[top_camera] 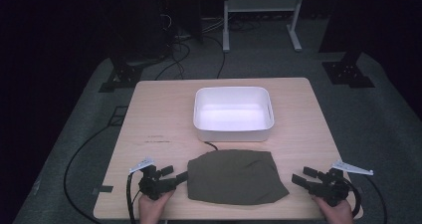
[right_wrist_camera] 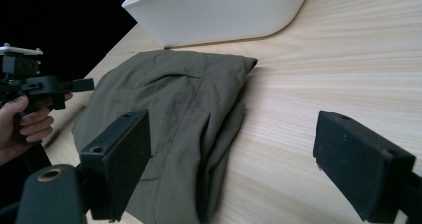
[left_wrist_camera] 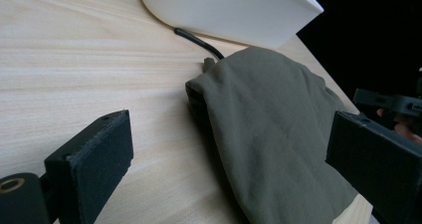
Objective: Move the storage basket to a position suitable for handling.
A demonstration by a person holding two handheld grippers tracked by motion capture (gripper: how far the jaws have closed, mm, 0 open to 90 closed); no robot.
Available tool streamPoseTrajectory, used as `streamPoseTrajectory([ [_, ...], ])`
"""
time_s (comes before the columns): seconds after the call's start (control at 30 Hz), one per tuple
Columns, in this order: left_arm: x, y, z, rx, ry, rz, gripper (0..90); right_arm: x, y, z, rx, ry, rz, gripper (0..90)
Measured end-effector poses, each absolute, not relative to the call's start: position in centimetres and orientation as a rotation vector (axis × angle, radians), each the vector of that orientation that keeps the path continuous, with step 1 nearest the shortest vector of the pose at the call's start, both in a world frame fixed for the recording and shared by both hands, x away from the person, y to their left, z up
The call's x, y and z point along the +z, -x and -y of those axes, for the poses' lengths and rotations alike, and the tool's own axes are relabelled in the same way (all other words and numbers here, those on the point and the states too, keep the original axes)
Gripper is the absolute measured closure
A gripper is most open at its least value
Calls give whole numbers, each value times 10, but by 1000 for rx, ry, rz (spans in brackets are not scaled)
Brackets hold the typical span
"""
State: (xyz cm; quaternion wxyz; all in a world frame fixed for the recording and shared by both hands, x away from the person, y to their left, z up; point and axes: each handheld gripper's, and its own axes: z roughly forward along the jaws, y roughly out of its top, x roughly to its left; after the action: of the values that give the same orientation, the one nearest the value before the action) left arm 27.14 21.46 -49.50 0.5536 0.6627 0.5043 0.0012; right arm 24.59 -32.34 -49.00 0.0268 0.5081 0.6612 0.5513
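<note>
Olive-green folded garment (top_camera: 236,177) lies at the worktop's (top_camera: 149,114) near edge, before the white bin (top_camera: 233,132).
High view: left hand-held gripper (top_camera: 175,175) beside it, released. Gripper views: right hand-held gripper (right_wrist_camera: 231,162) released too; next probably grasping the cloth's edges.

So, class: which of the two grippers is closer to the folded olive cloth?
The left gripper: its jaws reach the olive cloth's left edge, while the right gripper sits clear of the right edge with bare table between.
</note>
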Motion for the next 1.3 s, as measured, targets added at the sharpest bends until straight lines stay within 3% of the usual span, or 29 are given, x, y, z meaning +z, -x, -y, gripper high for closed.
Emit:
streamPoseTrajectory([
  [1.3, -505, -276, -161, -82, -1657, -1190, 47, -502, -273, 280, 1638, -1723, -2242, 152],
])
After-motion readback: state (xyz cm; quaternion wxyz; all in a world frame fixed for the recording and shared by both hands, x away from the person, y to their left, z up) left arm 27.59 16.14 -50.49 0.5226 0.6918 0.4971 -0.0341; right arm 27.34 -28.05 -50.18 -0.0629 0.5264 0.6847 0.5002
